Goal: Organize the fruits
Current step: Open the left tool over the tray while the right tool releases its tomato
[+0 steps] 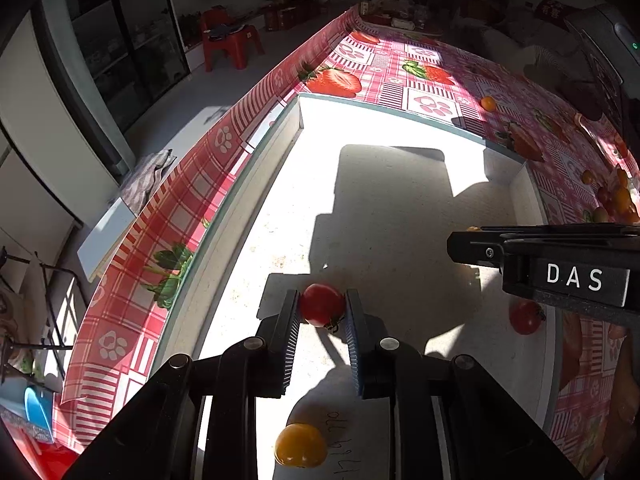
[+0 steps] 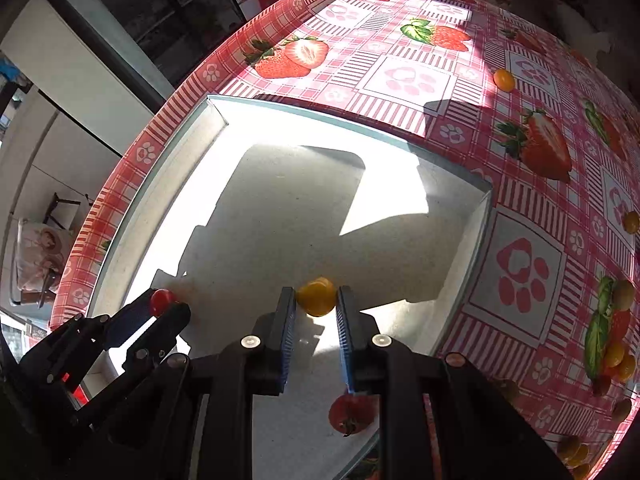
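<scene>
Hand-held gripper on the left [image 1: 322,307] pinches a red tomato [image 1: 322,305]; right one [image 2: 316,300] clamps a yellow tomato [image 2: 316,297]

Tray [image 2: 476,232]: floor mostly bare in the middle and far half; low walls all round. Obstacles inside at the near end: both grippers side by side, a loose red tomato [image 2: 352,414], a loose yellow one [image 1: 300,445]. Bench [image 2: 400,80] beyond: scattered small fruit [image 2: 504,79].

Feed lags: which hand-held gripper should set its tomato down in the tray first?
Probably left: the left hand-held gripper holds its small red tomato low over the shallow white tray, on bare floor.
</scene>
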`<state>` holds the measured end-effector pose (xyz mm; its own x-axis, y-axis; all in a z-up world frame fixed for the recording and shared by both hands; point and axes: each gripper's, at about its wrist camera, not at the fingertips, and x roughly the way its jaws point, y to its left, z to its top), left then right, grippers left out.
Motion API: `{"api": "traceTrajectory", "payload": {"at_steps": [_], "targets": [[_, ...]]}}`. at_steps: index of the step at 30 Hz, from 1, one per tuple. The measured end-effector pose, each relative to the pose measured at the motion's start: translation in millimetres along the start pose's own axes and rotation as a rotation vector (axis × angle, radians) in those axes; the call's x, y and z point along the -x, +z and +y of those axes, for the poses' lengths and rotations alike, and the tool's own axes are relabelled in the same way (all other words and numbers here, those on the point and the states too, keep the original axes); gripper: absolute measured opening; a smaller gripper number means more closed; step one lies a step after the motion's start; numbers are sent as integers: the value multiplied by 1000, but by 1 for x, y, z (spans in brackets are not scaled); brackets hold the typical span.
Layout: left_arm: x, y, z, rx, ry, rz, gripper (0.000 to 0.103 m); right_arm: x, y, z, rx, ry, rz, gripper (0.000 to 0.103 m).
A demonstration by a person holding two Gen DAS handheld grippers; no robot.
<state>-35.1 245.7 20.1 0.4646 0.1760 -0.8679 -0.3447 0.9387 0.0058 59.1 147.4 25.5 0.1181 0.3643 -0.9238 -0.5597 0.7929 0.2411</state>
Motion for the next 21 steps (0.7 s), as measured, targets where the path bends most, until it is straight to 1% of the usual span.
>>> {"api": "traceTrajectory", "payload": {"at_steps": [1, 2, 3, 4, 5, 6, 7, 8, 9, 12, 16, 21], "targets": [[0, 0, 0, -1, 0, -1, 25, 0, 2, -1, -9, 16, 4, 28], [0, 0, 0, -2, 7, -3, 44, 0, 3, -2, -17, 29, 6, 33], [1, -1, 1, -1, 13, -6, 61, 0, 4, -3, -26, 35, 8, 41], [4, -2, 1, 3, 25, -25, 83, 1, 4, -4, -35, 35, 6, 46], [8, -3, 1, 4, 37, -50, 84, 3, 4, -5, -42, 39, -2, 55], [10, -4, 2, -2, 38, -59, 84, 6, 4, -6, -48, 47, -12, 59], [10, -4, 1, -6, 34, -55, 84, 9, 4, -7, -52, 57, -23, 60], [9, -3, 1, -5, 30, -45, 84, 12, 4, -7, -57, 64, -35, 64], [9, -3, 1, -3, 28, -39, 84, 16, 3, -9, -66, 69, -46, 70], [13, -5, 0, 3, 20, -38, 84, 31, 0, -14, -106, 97, -87, 81], [21, -9, -7, -11, 20, -45, 84, 50, -10, -23, -139, 108, -124, 81], [36, -13, -20, -26, 1, -63, 84, 73, -34, -42, -159, 85, -157, 81]]}}
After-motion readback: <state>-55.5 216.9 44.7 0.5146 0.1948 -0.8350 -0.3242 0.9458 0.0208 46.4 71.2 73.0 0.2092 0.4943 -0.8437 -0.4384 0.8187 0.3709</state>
